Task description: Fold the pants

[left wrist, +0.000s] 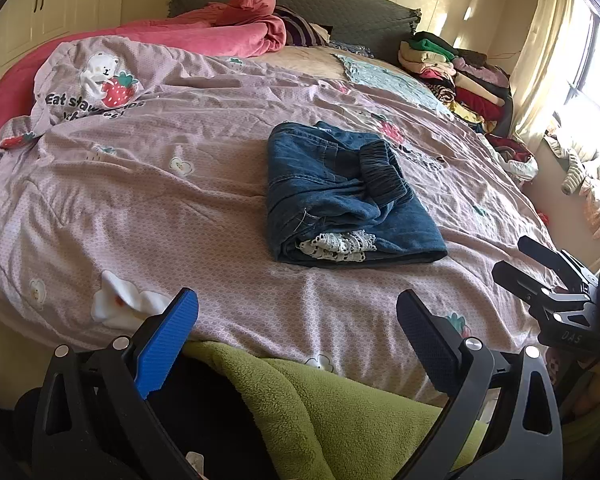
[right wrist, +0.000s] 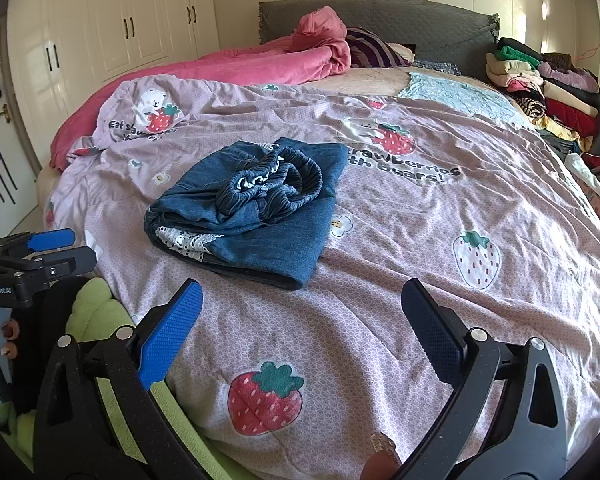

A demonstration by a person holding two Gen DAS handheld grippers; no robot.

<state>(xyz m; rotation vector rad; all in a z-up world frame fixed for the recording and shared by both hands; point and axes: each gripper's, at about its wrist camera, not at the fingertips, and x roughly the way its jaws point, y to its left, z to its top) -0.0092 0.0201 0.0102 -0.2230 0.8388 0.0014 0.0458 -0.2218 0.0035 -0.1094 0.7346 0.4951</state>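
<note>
Blue denim pants [left wrist: 340, 196] with an elastic waistband and white lace trim lie folded in a compact bundle on the pink strawberry-print duvet [left wrist: 180, 208]; they also show in the right wrist view [right wrist: 256, 208]. My left gripper [left wrist: 296, 320] is open and empty, held back near the bed's front edge, short of the pants. My right gripper [right wrist: 300, 316] is open and empty, also well short of the pants. The right gripper shows at the right edge of the left wrist view [left wrist: 548, 268], and the left gripper at the left edge of the right wrist view [right wrist: 56, 248].
A green fleece [left wrist: 332, 408] lies below the bed's front edge. A pink blanket [left wrist: 228, 32] and a grey headboard [left wrist: 340, 4] are at the far end. Stacked folded clothes [left wrist: 460, 76] stand at the far right. White wardrobes [right wrist: 112, 28] line the left wall.
</note>
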